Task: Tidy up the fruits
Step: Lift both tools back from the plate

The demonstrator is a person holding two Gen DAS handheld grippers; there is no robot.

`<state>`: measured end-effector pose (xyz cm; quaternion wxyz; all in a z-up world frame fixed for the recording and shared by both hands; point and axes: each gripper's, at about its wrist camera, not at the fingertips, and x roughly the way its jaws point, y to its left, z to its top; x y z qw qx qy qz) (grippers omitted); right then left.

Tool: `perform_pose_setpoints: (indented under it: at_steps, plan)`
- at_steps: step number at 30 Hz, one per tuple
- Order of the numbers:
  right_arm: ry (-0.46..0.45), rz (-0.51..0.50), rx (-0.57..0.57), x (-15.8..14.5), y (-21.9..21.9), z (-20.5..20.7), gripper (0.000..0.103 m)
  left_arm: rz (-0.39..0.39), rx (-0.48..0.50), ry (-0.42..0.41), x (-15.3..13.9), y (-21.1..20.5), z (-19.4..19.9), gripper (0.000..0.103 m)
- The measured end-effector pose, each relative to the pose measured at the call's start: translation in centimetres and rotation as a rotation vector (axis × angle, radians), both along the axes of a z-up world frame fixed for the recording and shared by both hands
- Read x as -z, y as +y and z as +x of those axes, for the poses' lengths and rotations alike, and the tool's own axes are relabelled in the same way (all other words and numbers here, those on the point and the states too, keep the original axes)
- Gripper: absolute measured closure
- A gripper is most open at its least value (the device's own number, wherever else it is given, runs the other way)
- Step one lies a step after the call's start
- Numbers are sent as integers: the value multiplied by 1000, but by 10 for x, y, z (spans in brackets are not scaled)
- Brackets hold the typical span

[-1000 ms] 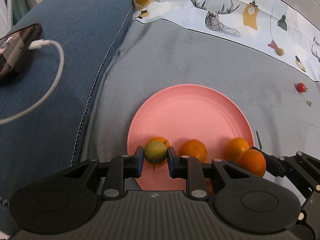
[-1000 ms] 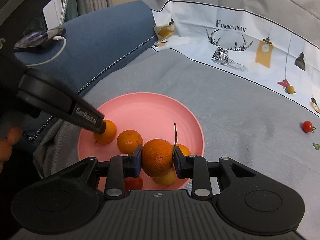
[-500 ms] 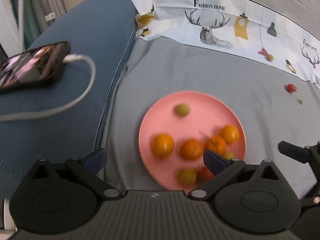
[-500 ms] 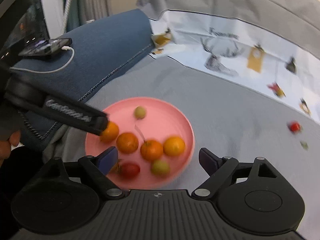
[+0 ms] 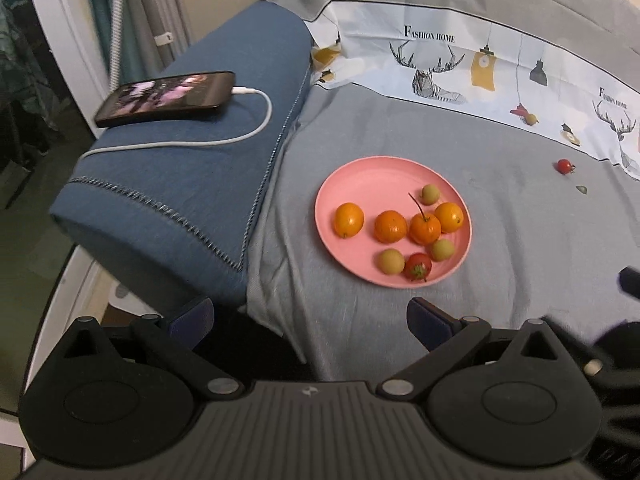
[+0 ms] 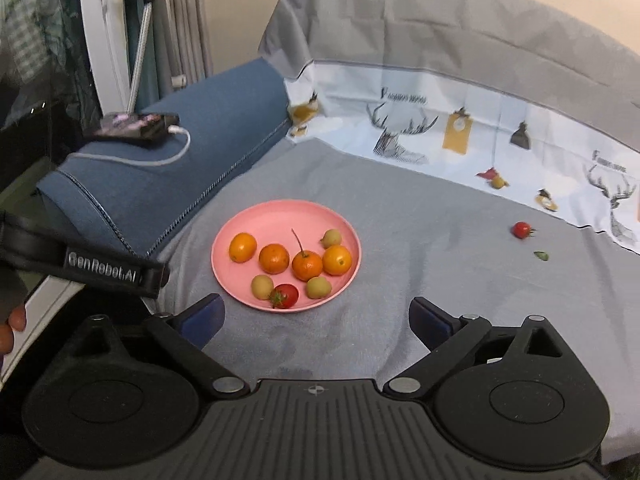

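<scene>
Fruit point(image 5: 390, 226) sits on the pink plate point(image 5: 360, 178) just beyond both tools point(image 5: 310, 320) point(image 6: 316, 318), each spread wide and empty.

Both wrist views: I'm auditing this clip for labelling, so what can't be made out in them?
- Small green scrap on the grey bedsheet, beside the stray red cherry tomato: too small to identify in either view.
- Right gripper, left wrist view: cut off by the right edge, blurred.
- Black phone's screen: glare and blur hide its content.
- Round pink plate's near rim: fruit undersides hidden.
</scene>
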<state>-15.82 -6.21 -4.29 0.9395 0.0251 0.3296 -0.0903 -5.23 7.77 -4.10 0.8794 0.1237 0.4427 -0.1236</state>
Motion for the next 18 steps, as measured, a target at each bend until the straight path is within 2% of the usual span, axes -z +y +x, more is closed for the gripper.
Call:
perform_pose_setpoints:
  at_steps: [9, 18]
  plan:
    - [-127, -31, 17, -28, 7, -52, 4, -28, 12, -90, -28, 10, -50, 0]
    - [-172, -43, 1, -40, 17, -72, 4, -37, 18, -122, -38, 15, -73, 0]
